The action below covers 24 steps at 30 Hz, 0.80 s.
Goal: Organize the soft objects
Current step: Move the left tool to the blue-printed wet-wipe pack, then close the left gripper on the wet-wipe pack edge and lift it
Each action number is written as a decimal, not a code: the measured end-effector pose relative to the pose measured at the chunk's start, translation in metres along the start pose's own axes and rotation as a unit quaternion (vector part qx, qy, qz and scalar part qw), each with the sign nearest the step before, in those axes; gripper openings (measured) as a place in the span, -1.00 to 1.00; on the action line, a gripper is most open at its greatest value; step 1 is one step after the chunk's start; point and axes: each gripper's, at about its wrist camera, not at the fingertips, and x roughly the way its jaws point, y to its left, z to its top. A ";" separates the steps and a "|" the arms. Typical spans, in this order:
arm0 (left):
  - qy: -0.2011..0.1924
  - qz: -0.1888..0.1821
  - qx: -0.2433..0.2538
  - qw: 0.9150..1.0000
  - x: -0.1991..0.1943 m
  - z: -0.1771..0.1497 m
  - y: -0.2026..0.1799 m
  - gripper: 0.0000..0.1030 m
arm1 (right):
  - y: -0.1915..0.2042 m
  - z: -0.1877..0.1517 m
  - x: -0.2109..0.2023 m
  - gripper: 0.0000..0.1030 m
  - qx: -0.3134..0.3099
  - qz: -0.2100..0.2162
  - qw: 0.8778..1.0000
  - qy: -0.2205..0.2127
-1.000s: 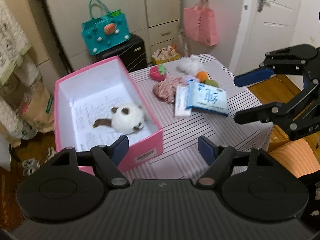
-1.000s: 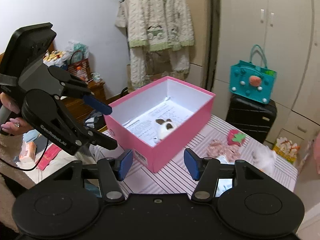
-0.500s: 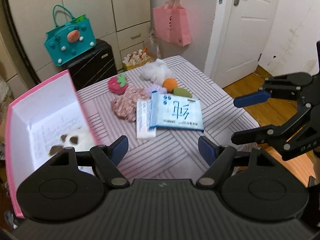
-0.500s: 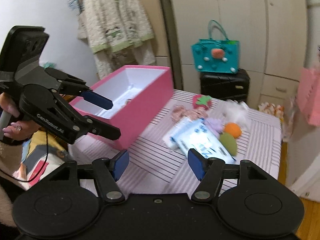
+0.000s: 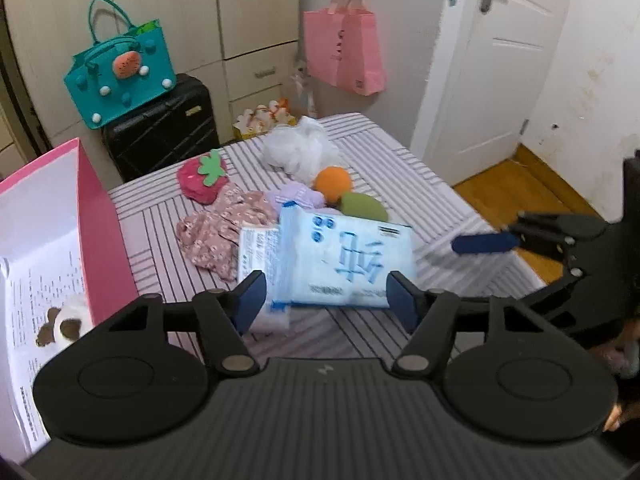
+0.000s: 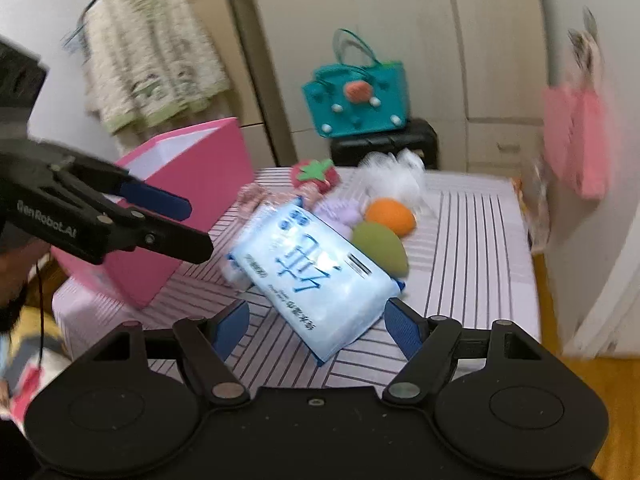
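Blue pads of my left tongs [image 5: 324,300] stand apart above the striped counter [image 5: 400,168], and their jaws have just been closing a little; nothing is pressed between them. Seen between the pads, lower on the counter, lies the light blue tissue pack [image 5: 344,260], flat, partly over a smaller white pack [image 5: 256,248]. My right tongs [image 6: 316,328] are also held apart, jaws just opening wider, and they grip nothing; the same tissue pack [image 6: 316,272] shows between their pads, but I think they do not touch it, the picture is blurred there.

Beside the packs, on the far side, lie the soft things close together: a floral pink cloth [image 5: 216,236], a red strawberry plush [image 5: 202,176], a lilac piece [image 5: 296,198], an orange ball [image 5: 334,180], a green sponge [image 5: 362,204] and a white mesh puff [image 5: 300,150]. The orange ball touches the green sponge.

At the left edge of the counter stands the pink box [image 5: 100,220], open on top. Inside it, on printed paper, lies a white and brown plush [image 5: 66,320], well apart from the other soft things
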 end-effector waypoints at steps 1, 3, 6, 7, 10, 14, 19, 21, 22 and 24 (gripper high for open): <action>-0.003 0.010 0.001 1.000 0.005 0.000 0.000 0.20 | -0.005 -0.002 0.006 0.53 0.021 0.003 1.000 0.002; -0.004 0.027 -0.001 1.000 0.014 0.000 0.002 0.18 | -0.010 -0.005 0.013 0.53 0.049 0.005 0.999 0.001; 0.002 0.024 -0.023 0.999 0.026 0.000 0.012 0.18 | -0.014 -0.008 0.021 0.49 0.076 0.011 0.997 -0.002; 0.004 0.019 -0.028 0.999 0.029 0.000 0.014 0.17 | -0.014 -0.009 0.023 0.47 0.084 0.013 0.996 -0.003; -0.006 0.022 -0.031 0.999 0.035 -0.002 0.017 0.00 | -0.014 -0.013 0.027 0.41 0.095 0.014 0.995 -0.004; -0.006 0.025 -0.033 0.999 0.043 -0.001 0.017 -0.05 | -0.016 -0.018 0.034 0.33 0.108 0.006 0.994 0.001; 0.000 0.014 -0.041 0.999 0.051 -0.001 0.018 -0.10 | -0.021 -0.019 0.036 0.20 0.113 0.007 0.994 0.002; -0.001 0.005 -0.046 0.999 0.050 -0.003 0.018 -0.23 | -0.023 -0.019 0.038 0.14 0.116 0.007 0.993 0.002; 0.001 -0.003 -0.049 0.999 0.050 -0.004 0.018 -0.23 | -0.023 -0.019 0.038 0.14 0.115 0.007 0.993 0.001; 0.000 -0.006 -0.052 0.999 0.050 -0.006 0.016 -0.24 | -0.023 -0.019 0.040 0.14 0.115 0.006 0.993 -0.004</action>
